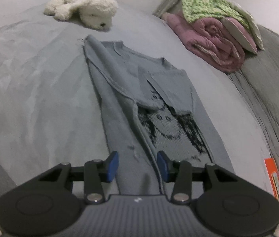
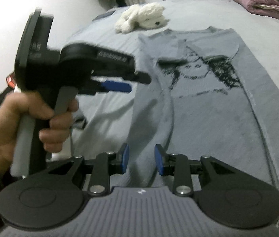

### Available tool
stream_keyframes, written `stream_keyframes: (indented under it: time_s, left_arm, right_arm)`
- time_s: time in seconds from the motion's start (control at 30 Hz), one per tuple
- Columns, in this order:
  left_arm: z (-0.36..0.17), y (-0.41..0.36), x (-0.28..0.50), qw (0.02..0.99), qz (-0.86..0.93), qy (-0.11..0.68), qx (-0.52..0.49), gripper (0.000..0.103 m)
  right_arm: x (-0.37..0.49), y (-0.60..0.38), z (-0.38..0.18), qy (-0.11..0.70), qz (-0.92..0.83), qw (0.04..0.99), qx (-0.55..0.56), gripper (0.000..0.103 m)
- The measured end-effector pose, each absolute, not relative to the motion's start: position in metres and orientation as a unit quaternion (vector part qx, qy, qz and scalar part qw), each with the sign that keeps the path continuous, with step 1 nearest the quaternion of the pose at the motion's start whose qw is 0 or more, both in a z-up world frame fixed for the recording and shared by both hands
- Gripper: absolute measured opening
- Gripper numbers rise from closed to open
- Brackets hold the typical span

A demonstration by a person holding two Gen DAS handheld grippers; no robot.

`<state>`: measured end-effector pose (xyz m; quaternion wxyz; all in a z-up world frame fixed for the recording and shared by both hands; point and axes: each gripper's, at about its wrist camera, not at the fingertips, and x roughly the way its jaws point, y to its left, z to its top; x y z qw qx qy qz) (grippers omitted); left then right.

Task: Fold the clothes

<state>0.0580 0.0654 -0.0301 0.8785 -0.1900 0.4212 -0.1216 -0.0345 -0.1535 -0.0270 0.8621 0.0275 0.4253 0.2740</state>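
Observation:
A grey-blue sweater (image 1: 159, 106) with a black face print lies flat on the bed, both sleeves folded over its front. It also shows in the right wrist view (image 2: 208, 90). My left gripper (image 1: 137, 165) is open, its blue pads either side of the sweater's left folded edge near the hem. My right gripper (image 2: 141, 161) is open over the sweater's lower left part, holding nothing. The left gripper (image 2: 117, 86) also shows in the right wrist view, held in a hand above the bed left of the sweater.
A white plush dog (image 1: 84, 7) lies on the grey bed sheet (image 1: 30, 90) beyond the sweater. A rolled pink quilt (image 1: 214, 41) with a green floral cloth (image 1: 208, 7) on it sits at the right. An orange packet (image 1: 275, 179) lies at the bed's right edge.

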Motion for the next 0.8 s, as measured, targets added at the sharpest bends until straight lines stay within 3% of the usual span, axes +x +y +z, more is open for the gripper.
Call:
stream_keyframes:
  time_s: [0.2,0.37,0.63,0.8]
  left_arm:
    - [-0.035,0.062,0.049,0.872,-0.139,0.436,-0.174,0.043]
    - [-0.037,0.063,0.042,0.872,-0.141,0.442,-0.157,0.043]
    - [-0.040,0.070,0.040,0.869,-0.135,0.450,-0.154,0.043]
    - [-0.038,0.073,0.042,0.870,-0.131,0.446,-0.166,0.043]
  right_arm:
    - [-0.038,-0.162,-0.042,0.442,0.255,0.860,0.008,0.033]
    - [-0.037,-0.182,-0.040,0.448,0.237,0.862,0.021,0.021]
    - [-0.036,-0.202,-0.035,0.453,0.219,0.863,0.045,0.022]
    - [-0.042,-0.189,-0.027,0.442,0.247,0.861,0.051,0.031]
